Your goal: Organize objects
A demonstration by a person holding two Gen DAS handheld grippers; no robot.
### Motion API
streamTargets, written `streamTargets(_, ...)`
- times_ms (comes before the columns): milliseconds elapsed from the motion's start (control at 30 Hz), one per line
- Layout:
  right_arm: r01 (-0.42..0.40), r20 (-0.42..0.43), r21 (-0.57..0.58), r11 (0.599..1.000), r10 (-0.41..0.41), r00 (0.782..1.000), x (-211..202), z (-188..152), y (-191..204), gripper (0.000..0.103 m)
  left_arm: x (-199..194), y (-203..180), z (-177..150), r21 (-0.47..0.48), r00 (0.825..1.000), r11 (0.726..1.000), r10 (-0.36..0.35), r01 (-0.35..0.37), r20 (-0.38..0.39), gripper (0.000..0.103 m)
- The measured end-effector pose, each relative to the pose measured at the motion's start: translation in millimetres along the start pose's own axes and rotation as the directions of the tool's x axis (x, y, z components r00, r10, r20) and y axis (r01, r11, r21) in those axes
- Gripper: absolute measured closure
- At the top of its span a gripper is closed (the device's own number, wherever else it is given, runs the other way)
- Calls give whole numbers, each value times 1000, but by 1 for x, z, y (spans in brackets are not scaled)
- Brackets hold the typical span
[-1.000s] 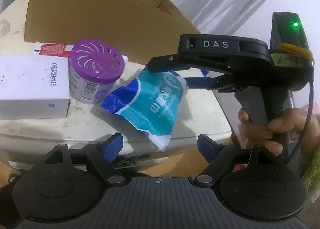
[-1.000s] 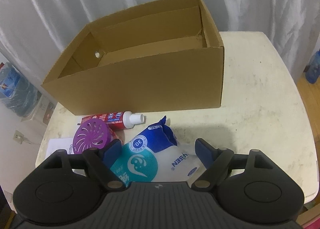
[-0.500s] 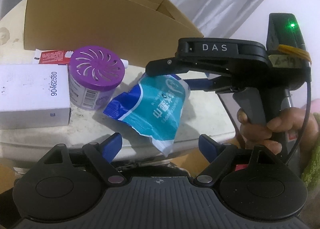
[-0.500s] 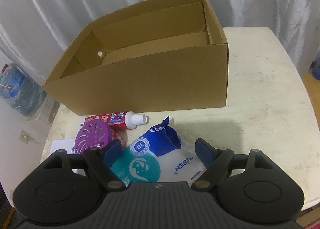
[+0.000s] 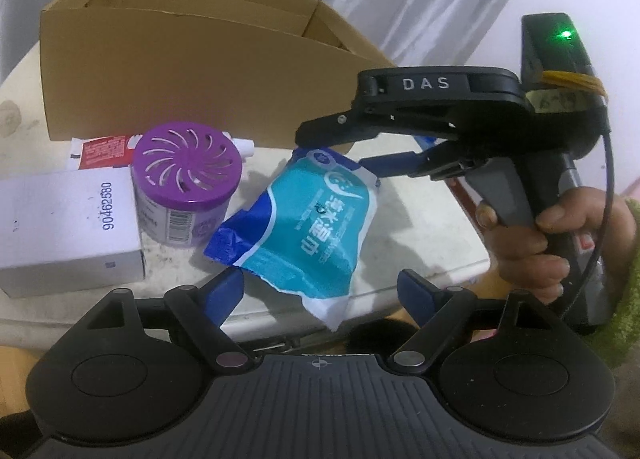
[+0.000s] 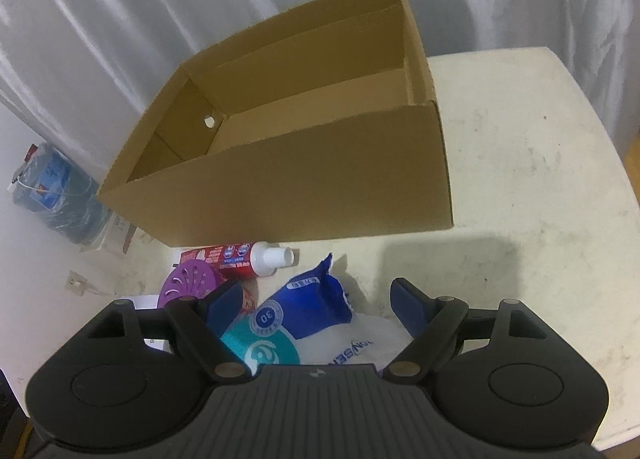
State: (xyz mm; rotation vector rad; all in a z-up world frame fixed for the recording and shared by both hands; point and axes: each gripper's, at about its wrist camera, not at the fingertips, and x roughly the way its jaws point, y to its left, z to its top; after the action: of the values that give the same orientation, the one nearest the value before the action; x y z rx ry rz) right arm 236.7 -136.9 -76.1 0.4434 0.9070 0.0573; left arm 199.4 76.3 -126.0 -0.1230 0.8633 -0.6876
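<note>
A blue and teal wipes pack (image 5: 308,227) lies on the white table (image 6: 520,179), one corner poking over the near edge. My right gripper (image 5: 334,149), held by a hand (image 5: 528,235), hovers open over the pack's top end. In the right wrist view the pack (image 6: 308,307) sits between its spread fingers (image 6: 406,299), with no pad pressing on it. My left gripper (image 5: 320,291) is open at the table's near edge, by the pack's lower corner. The open cardboard box (image 6: 304,179) stands behind, and what shows of its inside is bare.
A purple-lidded air freshener (image 5: 186,187) stands left of the pack, beside a white carton (image 5: 68,227). A red tube with a white cap (image 6: 248,257) lies against the box's front wall. White curtains hang behind. A blue bag (image 6: 52,187) sits beyond the table's left edge.
The left wrist view has risen a little, so more of the box's inside shows. The right gripper has edged forward over the pack. The pack and other items have stayed put.
</note>
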Motion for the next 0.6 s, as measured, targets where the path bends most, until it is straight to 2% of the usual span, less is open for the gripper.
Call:
streamTargets(100, -10, -1, 29, 1000, 11, 1000, -7, -2, -7, 20, 2, -2, 2, -9, 1000, 1000, 9, -9, -18, 23)
streamTargets(333, -43, 2, 51, 998, 43, 999, -2, -7, -20, 19, 11, -10, -5, 42, 998, 997, 62, -61, -28, 28)
streamTargets(467, -90, -39, 55, 994, 92, 995, 3, -3, -24, 18, 14, -15, -6, 35, 997, 996, 77, -77, 0, 28)
streamTargets(600, -152, -131, 37, 988, 155, 979, 10, 9, -32, 17, 16, -12, -6, 12, 998, 998, 63, -63, -10, 28)
